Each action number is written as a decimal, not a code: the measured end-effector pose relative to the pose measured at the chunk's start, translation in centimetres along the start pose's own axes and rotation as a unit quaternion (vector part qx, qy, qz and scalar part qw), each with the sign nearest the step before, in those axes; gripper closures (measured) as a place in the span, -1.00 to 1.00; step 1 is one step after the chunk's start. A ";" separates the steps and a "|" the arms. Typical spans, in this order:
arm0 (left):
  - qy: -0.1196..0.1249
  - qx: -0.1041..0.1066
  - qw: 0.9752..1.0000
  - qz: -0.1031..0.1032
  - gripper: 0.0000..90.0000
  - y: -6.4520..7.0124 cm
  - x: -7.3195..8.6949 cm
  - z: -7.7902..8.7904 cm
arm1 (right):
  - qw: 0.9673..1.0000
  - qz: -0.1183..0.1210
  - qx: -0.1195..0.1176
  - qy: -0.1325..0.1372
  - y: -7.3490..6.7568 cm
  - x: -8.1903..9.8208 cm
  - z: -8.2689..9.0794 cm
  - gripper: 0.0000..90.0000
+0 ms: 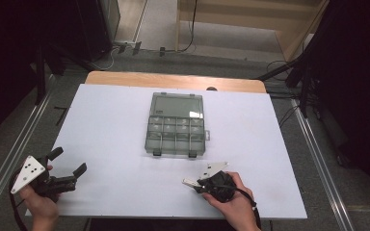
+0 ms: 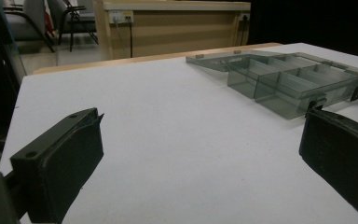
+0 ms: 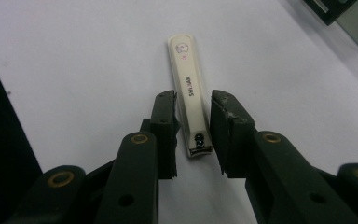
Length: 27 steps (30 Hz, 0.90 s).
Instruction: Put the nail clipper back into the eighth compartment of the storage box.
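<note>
Right tool near the worktop's front edge, jaws narrowed around nail clipper with slight gaps; left tool wide, empty.

You have one nail clipper between your right gripper's jaws, one open compartment box ahead of both grippers, and two grippers counting the left gripper.

Open compartment box on white table

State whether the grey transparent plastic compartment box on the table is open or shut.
Open: the grey transparent plastic compartment box has its lid folded back flat on the white table, compartments uncovered.
</note>
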<state>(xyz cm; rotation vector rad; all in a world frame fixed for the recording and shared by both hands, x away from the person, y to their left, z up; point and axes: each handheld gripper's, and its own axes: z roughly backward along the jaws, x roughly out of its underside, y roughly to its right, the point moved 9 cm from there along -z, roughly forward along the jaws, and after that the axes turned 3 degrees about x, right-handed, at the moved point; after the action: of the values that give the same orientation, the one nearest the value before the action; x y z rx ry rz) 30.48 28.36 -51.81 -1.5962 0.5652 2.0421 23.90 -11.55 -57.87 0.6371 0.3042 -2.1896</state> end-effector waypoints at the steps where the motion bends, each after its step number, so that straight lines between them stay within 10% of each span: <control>1: 0.000 0.000 1.000 0.000 -1.00 0.0 0.0 0.0 | 1.000 0.001 0.002 -0.003 0.0 0.1 -0.1 0.65; 16: -0.002 -0.001 1.000 -0.002 -1.00 0.2 0.1 0.0 | 0.999 0.015 0.017 -0.023 -0.1 -0.2 -0.3 0.76; 27: -0.001 0.000 1.000 -0.001 -1.00 0.1 0.1 -0.1 | 1.000 -0.007 0.009 0.019 0.0 -0.5 0.2 0.77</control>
<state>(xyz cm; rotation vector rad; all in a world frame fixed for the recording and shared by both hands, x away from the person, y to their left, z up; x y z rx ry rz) 30.44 28.21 -51.88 -1.5943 0.5631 2.0425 24.11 -11.30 -57.47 0.6889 0.3108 -2.1980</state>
